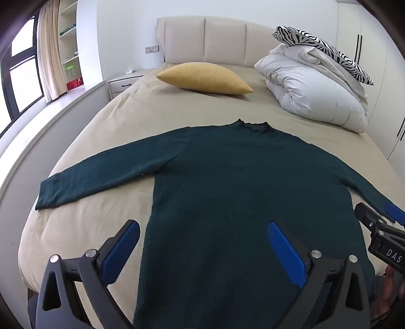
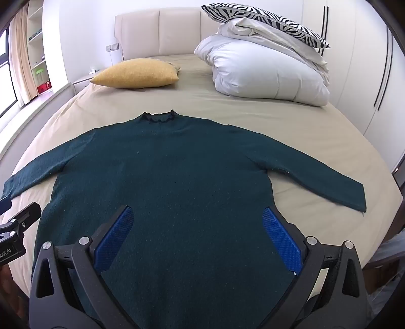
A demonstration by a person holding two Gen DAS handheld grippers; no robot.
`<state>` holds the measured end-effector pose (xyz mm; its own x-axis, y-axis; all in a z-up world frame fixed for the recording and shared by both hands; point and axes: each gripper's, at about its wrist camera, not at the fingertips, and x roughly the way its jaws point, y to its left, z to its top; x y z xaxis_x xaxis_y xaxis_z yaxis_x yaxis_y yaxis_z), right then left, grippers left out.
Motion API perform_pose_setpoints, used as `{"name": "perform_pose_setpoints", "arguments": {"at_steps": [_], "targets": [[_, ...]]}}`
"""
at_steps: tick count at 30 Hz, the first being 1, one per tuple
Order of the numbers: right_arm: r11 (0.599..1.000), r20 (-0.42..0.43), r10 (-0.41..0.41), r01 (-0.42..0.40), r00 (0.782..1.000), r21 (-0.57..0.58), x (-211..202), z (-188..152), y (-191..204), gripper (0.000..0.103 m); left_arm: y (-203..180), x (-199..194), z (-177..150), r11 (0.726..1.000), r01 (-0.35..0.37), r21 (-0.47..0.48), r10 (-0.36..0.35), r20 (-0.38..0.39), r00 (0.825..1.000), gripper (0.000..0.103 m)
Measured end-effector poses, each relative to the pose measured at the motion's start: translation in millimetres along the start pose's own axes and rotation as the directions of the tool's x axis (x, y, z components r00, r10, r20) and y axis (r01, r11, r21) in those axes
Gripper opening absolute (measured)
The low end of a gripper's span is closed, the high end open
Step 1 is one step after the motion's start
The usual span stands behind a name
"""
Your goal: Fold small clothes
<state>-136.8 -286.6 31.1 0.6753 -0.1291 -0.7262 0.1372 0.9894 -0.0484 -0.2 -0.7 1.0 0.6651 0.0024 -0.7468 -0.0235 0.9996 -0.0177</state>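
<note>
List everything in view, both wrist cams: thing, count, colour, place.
sweater: 1, dark green, flat on the bed, sleeves spread, collar toward the headboard
bed: 1, beige sheet, fills the view
headboard: 1, cream, far end
cushion: 1, mustard yellow, far left of the bed
duvet: 1, white, bundled far right
zebra pillow: 1, black and white, on the duvet
nightstand: 1, white, left of the bed
shelves: 1, white, by the window
wardrobe: 1, white, right wall
left gripper: 1, black with blue pads, jaws open over the hem
right gripper: 1, same, jaws open over the hem
</note>
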Motion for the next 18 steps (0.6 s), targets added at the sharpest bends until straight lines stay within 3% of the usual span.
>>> {"name": "perform_pose_setpoints", "arguments": {"at_steps": [18], "targets": [[1.0,-0.007,0.002,-0.002,1.0,-0.001,-1.3,0.5,-1.1,0.103,-0.4,-5.3,2.4,1.0,0.021,-0.018,-0.021,0.006,1.0,0.103]]}}
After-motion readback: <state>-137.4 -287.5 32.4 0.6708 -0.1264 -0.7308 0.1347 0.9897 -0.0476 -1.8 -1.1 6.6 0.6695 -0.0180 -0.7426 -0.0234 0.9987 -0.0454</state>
